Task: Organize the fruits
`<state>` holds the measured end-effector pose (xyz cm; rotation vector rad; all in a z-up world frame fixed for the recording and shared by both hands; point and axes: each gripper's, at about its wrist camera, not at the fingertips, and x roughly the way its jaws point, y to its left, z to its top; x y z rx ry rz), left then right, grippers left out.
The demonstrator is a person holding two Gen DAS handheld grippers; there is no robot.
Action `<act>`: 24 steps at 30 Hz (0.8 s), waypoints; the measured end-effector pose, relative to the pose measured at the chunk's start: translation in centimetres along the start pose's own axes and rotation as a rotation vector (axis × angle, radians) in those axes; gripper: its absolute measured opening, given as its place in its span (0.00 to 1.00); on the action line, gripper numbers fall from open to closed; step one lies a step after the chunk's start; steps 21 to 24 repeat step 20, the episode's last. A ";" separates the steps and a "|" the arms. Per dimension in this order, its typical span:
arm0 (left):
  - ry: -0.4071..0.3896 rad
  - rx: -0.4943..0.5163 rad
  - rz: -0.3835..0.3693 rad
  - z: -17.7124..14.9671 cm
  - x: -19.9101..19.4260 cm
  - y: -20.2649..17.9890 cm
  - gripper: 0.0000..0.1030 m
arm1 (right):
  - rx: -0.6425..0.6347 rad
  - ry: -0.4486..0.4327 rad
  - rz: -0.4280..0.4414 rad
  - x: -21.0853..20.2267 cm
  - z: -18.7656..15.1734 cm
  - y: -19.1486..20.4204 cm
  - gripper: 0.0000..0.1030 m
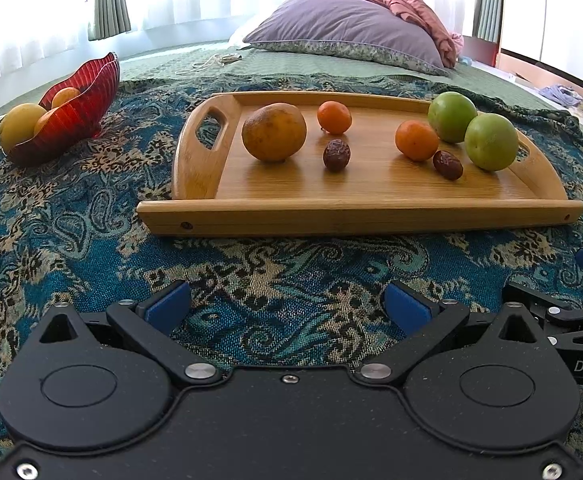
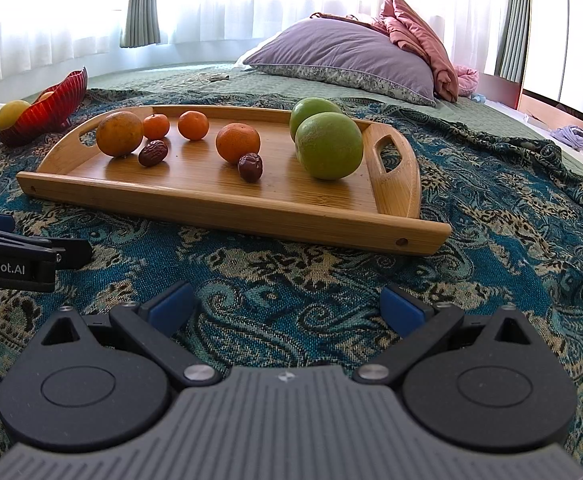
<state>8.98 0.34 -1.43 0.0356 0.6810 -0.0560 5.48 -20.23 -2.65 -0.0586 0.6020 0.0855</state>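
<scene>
the scene is a bed covered with a blue patterned cloth (image 1: 91, 208), with bright curtains and a purple pillow (image 1: 343, 28) at the far side. low over this cloth the left gripper (image 1: 287, 306) waits with its blue fingers (image 1: 167, 306) spread wide and nothing between them, and the right gripper (image 2: 287, 306) is beside it in the same released state, also empty. both point at the wooden tray (image 1: 355, 216), which lies just ahead on the cloth, so i think the work is only at its start and the tools are held back to choose a first fruit. on the tray, from the left wrist view, there is a big yellow-orange fruit (image 1: 274, 132) at the left, a small mandarin (image 1: 334, 117) behind a dark date (image 1: 336, 155), then a second mandarin (image 1: 416, 140) touching or almost touching another date (image 1: 447, 165), and two green fruits (image 1: 490, 142) close together at the right end. in the right wrist view one more small mandarin (image 2: 156, 126) shows, partly hidden behind the big fruit. the red glass bowl (image 1: 83, 112) stands apart to the far left and already holds some yellow and orange fruit, so it is probably the place for sorting. the left gripper is nearer to it, which makes it the natural one for carrying there.
</scene>
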 end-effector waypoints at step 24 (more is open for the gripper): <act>-0.010 0.003 0.003 -0.2 0.0 -0.1 1.00 | 0.000 -0.001 0.000 0.0 -0.1 0.0 1.00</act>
